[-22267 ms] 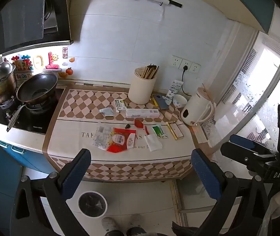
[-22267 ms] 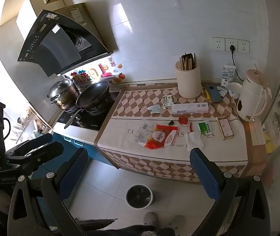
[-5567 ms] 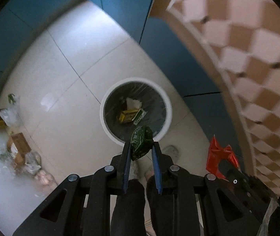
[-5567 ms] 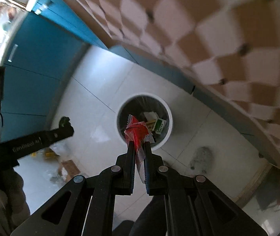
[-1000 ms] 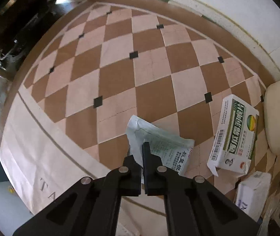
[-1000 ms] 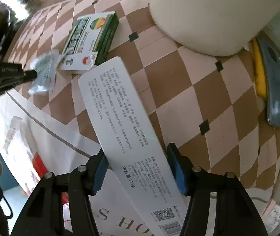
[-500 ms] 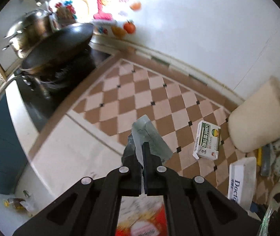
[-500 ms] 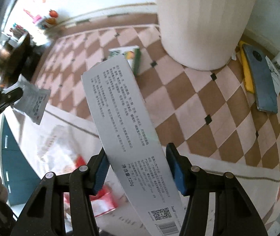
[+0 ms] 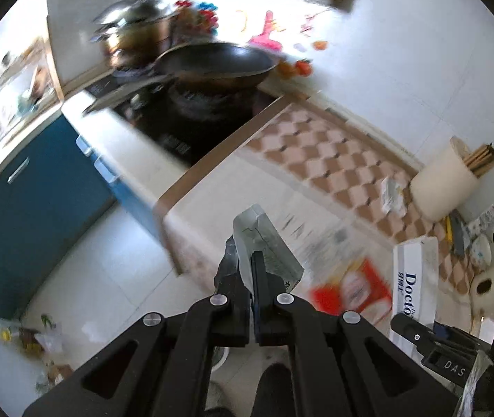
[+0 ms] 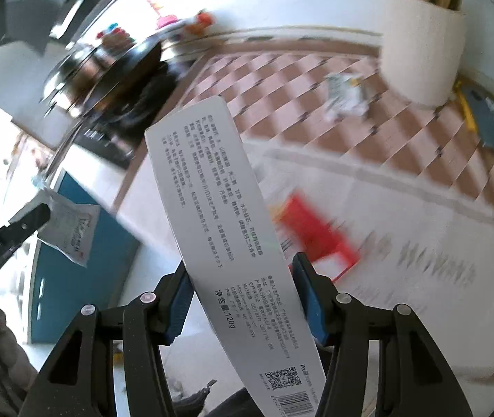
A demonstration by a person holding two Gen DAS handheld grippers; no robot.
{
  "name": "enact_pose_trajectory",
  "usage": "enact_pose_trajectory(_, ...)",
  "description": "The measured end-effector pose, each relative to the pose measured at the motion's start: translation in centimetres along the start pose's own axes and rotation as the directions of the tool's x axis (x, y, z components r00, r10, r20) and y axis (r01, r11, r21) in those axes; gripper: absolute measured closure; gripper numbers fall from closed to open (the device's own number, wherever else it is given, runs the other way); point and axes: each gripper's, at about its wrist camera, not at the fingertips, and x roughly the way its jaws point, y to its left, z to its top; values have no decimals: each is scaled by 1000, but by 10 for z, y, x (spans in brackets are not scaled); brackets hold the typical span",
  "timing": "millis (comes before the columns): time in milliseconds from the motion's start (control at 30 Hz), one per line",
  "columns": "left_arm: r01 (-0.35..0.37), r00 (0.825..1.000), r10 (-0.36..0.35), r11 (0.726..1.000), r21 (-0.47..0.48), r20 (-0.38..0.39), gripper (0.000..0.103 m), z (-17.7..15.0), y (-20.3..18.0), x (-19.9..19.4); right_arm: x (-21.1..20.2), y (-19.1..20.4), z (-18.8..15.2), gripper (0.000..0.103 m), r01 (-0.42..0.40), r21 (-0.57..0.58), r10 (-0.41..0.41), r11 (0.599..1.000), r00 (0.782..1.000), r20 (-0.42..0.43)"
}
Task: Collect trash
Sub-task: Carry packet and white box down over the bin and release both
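Between its pads the right claw (image 10: 243,304) clamped a box (image 10: 226,239), the left claw (image 9: 251,271) pinching a sachet (image 9: 264,243), both lifted off the counter (image 9: 212,187), probably for binning.

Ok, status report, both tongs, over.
Left tongs shut on sachet. Right tongs shut on box. Both lifted off counter. Red wrapper left there. Bin not visible.

Kitchen count: two grippers, each carrying one piece of trash

One left gripper (image 9: 251,271) with one clear sachet (image 9: 264,243); one right gripper (image 10: 243,299) with one long white box (image 10: 226,243). On the worktop (image 9: 212,191): one red wrapper (image 9: 351,288), one small carton (image 9: 391,194), one cream holder (image 9: 441,187). One black pan (image 9: 212,62), one steel pot (image 9: 135,31).
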Motion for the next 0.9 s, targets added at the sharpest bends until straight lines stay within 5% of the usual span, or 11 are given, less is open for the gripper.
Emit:
enact_pose_trajectory(167, -37, 992, 27, 996, -76, -123, 103, -57, 74, 20, 31, 63, -75, 46, -43, -42, 39, 998, 995, -95)
enact_pose_trajectory(400, -90, 935, 9, 973, -213, -353, 103, -147, 148, 118, 140, 104, -170, 46, -66, -50, 45, 997, 940, -338)
enact_pose_trajectory(633, -115, 860, -67, 940, -321, -506, 103, -237, 198, 264, 300, 91, -248, 46, -1, -54, -27, 999, 855, -518)
enact_pose_trajectory(900, -140, 798, -98, 930, -341, -594, 103, -309, 232, 415, 466, 57, -296, 46, 66, -25, -68, 998, 796, -602)
